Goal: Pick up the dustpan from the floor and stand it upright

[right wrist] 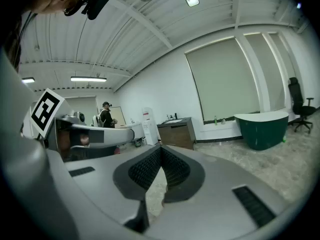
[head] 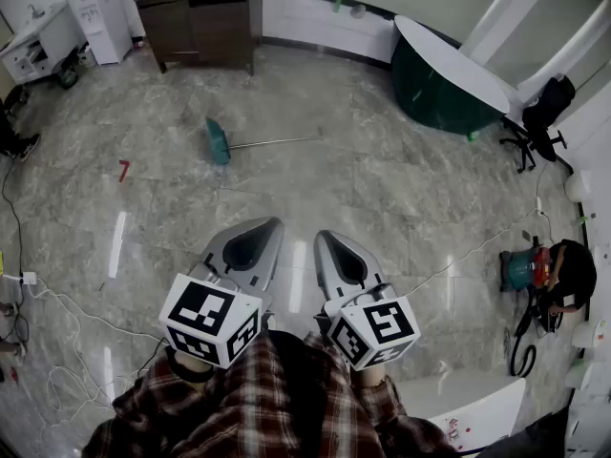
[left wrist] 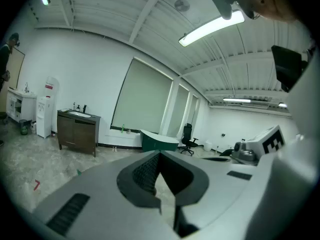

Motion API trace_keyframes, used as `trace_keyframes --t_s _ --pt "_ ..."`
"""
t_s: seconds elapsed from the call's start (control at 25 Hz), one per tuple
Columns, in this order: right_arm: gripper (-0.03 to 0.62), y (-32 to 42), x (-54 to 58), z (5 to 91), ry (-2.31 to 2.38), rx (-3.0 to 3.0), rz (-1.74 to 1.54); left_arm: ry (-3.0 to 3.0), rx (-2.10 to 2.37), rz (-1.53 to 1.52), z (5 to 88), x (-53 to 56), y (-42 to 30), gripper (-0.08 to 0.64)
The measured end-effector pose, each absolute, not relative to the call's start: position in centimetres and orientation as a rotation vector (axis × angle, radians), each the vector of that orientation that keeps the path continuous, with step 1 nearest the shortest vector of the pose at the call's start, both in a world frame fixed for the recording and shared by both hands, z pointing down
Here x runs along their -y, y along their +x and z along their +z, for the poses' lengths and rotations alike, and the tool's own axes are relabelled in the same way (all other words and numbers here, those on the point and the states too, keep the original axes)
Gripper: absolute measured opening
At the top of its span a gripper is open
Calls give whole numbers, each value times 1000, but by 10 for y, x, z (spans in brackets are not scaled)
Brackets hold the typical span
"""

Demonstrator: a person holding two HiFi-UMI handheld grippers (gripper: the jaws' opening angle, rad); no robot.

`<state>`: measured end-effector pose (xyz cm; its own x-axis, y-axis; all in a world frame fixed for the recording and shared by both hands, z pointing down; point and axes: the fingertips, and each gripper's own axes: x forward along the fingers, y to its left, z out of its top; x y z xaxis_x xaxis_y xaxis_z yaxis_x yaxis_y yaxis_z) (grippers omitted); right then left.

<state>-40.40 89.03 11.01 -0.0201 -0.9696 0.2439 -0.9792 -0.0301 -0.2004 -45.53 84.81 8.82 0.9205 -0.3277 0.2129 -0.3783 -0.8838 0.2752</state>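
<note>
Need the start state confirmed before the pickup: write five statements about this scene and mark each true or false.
1. The dustpan lies flat on the floor, long handle and all. True.
2. The right gripper is shut on the dustpan's handle. False: it is shut on nothing and is well short of the dustpan.
3. The left gripper has its jaws together with nothing between them. True.
4. The dustpan leans against the dark cabinet. False: it lies on open floor, apart from the cabinet.
5. A black office chair stands near the green tub. True.
</note>
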Motion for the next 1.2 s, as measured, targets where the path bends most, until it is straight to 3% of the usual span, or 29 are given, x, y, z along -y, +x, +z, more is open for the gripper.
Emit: trace_keyframes --t_s 0.84,1.2 --pt "11 -310 -621 119 2153 2144 444 2766 572 218 101 -573 -373 0" --pt "11 -260 -570 141 2256 2031 521 2753 496 272 123 -510 -331 0"
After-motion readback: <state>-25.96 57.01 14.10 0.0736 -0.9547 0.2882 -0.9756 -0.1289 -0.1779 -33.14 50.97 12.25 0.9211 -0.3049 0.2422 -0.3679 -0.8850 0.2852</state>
